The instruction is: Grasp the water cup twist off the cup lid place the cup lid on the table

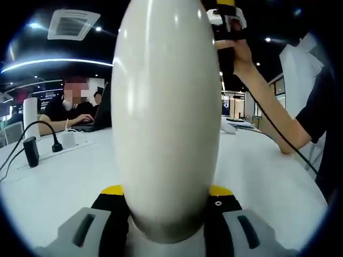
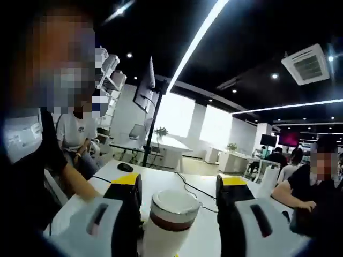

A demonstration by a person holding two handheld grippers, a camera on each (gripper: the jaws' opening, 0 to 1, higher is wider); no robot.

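Note:
The white water cup point(image 1: 166, 107) stands tall and close in the left gripper view, and my left gripper point(image 1: 166, 214) is shut on its lower body, yellow-tipped jaws on either side. Up at the cup's top, a hand holds my right gripper point(image 1: 228, 19). In the right gripper view the cup lid point(image 2: 174, 206), white over a brown band, sits between the jaws of my right gripper point(image 2: 179, 201). Those jaws are open, with a gap on each side of the lid. The white table point(image 1: 268, 176) lies beneath.
A power strip with a white plug point(image 1: 68, 140), a black adapter point(image 1: 30, 151) and cables lie at the table's left. A person works at a laptop point(image 1: 99, 115) behind. A person's forearm point(image 1: 268, 107) rests at the right. A black mouse point(image 2: 125, 167) and a cable point(image 2: 187, 186) lie on the table.

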